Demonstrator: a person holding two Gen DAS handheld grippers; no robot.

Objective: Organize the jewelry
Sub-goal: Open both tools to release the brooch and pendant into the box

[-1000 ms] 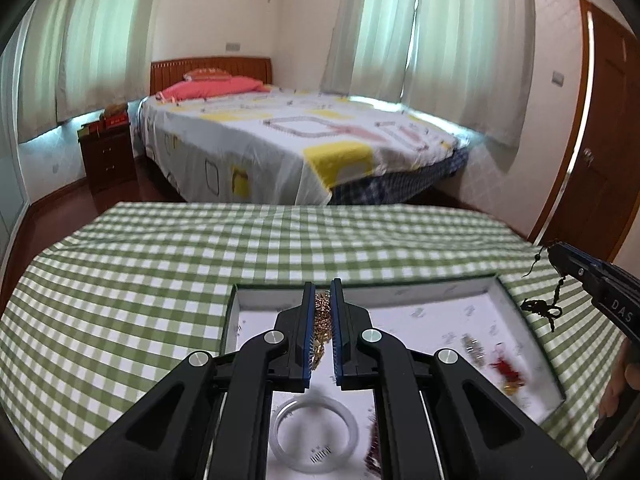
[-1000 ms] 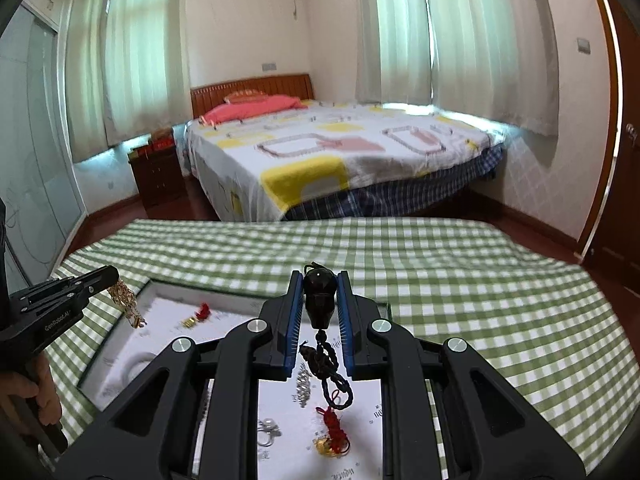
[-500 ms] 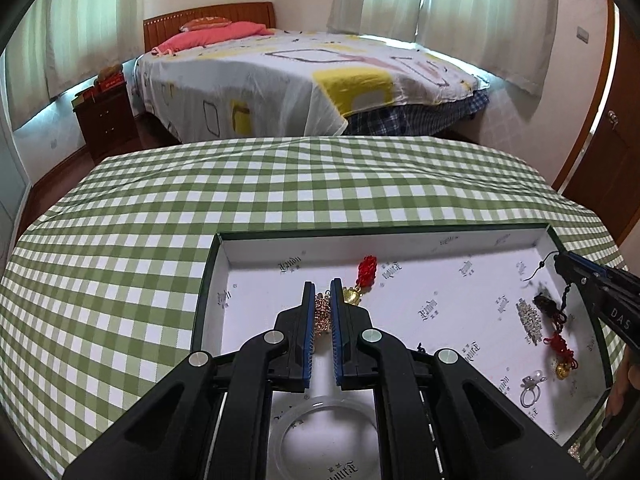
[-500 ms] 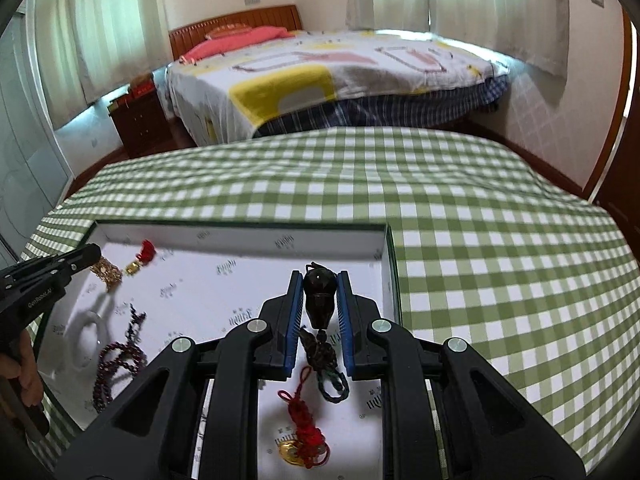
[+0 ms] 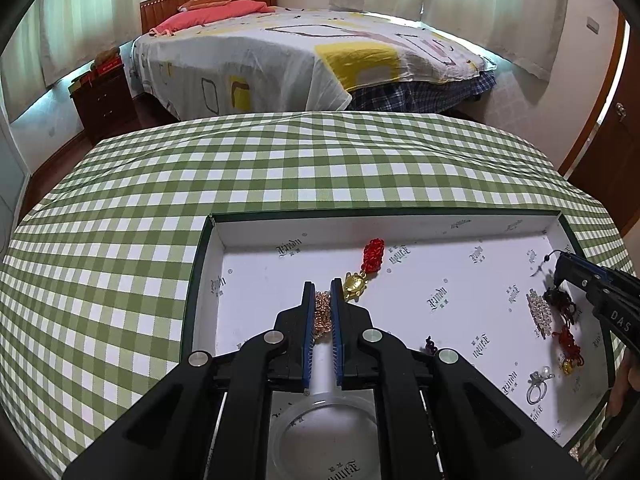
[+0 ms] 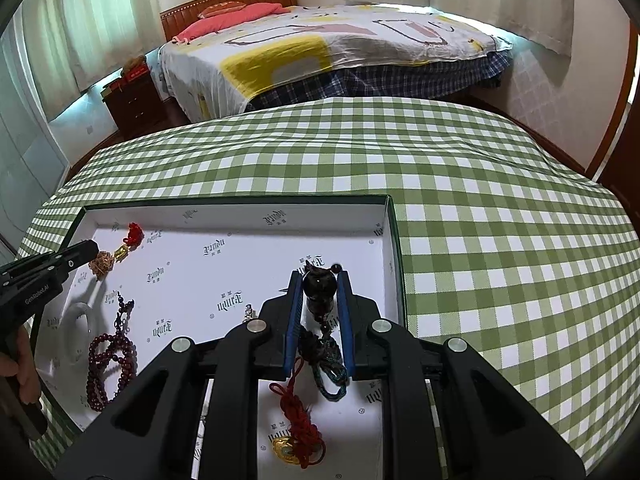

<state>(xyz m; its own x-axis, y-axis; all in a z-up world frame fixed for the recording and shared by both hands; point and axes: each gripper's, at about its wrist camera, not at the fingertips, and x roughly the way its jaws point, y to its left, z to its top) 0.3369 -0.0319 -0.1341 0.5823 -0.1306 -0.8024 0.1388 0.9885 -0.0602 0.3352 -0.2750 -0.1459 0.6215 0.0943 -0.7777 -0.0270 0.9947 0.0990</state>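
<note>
**Both pieces down in the box, release is next**

Nearest me, my left gripper (image 5: 319,300) has its jaws nearly together on the gold chain (image 5: 321,314), which hangs bunched between the pads low over the white floor of the box (image 5: 400,226), just past the clear bangle (image 5: 324,432). My right gripper (image 6: 320,296) has narrow jaws clamped on the dark bead (image 6: 319,285), its cord trailing down toward the red knot charm (image 6: 298,420) on the box floor (whether the cord already rests there I cannot tell).

I judge this the placing step: both pieces are carried in and low enough. Next I would open each pair of jaws gently and lift straight out, so no chain or cord snags on a pad.

Farther in lie the red beads (image 6: 108,364) and another gold charm (image 5: 354,284); beyond, the checked surface (image 5: 320,160).
</note>
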